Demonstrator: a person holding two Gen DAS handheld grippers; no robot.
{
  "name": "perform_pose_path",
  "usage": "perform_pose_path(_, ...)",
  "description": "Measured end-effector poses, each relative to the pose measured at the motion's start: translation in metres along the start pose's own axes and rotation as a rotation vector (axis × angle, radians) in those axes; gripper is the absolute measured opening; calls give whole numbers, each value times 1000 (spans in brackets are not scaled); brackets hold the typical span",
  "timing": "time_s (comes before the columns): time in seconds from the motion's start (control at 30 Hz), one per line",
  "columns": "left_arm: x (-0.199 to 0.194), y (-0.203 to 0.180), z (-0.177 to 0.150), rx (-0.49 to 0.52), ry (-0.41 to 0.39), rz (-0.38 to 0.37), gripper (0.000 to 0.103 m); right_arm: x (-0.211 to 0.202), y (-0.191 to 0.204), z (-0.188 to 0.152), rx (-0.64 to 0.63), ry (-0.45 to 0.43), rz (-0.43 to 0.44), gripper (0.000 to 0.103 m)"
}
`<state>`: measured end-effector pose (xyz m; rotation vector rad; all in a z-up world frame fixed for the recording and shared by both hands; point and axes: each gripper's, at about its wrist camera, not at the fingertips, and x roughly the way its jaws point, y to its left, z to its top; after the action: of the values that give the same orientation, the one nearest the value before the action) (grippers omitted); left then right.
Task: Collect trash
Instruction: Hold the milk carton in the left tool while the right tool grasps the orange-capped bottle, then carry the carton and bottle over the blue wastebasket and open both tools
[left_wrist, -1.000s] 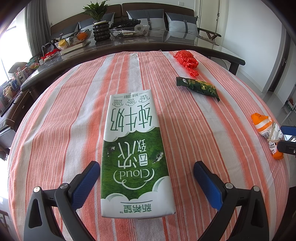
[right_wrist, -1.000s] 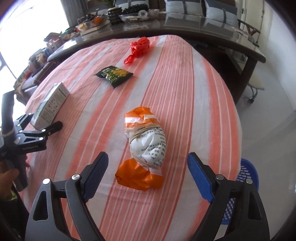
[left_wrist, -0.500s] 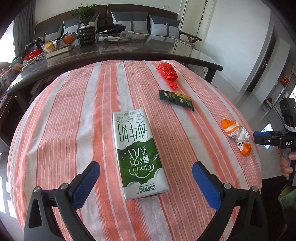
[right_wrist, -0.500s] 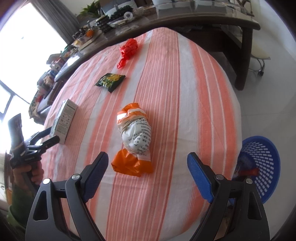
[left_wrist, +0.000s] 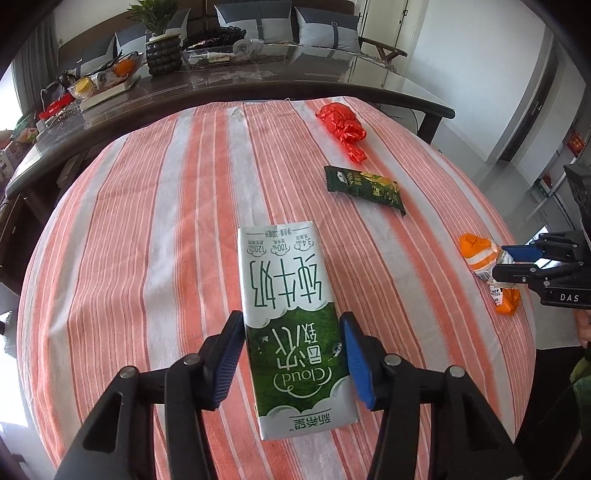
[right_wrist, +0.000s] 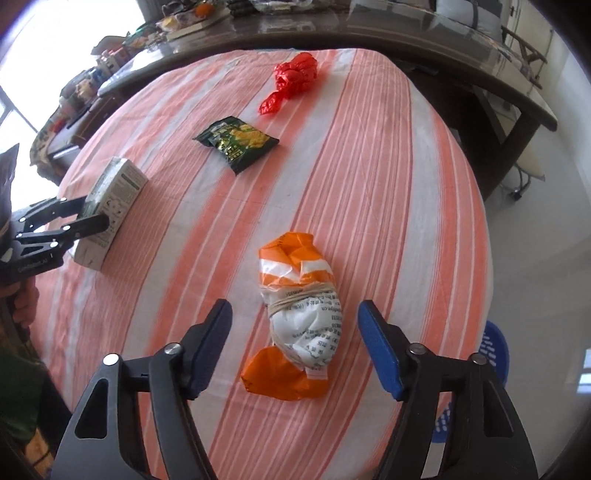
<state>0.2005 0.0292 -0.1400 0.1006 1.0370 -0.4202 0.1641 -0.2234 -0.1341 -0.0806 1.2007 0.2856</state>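
Left gripper (left_wrist: 293, 343) is closing, blue pads seemingly touching the green-and-white rectangular milk carton (left_wrist: 291, 317). Right gripper (right_wrist: 295, 332) is closing too, jaws apart around the orange-and-white tied plastic bag (right_wrist: 299, 321) near the striped tablecloth's (right_wrist: 369, 177) right edge.

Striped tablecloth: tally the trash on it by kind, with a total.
Milk carton: 1
Red crumpled wrapper: 1
Dark green snack packet: 1
Orange and white tied bag: 1
Total: 4

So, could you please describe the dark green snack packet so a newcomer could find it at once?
On the orange-and-white striped tablecloth, look between the crumpled red foil wrapper and the green-and-white milk carton. The dark green snack packet lies flat there, the only piece showing yellow chips.
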Motion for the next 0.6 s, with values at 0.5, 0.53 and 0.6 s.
perform_pose_path(0.5, -39, -176, 38, 191, -105, -300, 53, -83, -109, -47, 205, -198, -50, 37)
perform_pose_path(0.53, -35, -194, 41, 206, -99, -325, 53, -87, -125, -55, 235, -196, -71, 37)
perform_pose_path(0.6, -24, -232, 46, 244, -87, -355, 53, -90, -157, -72, 299, -186, -105, 37)
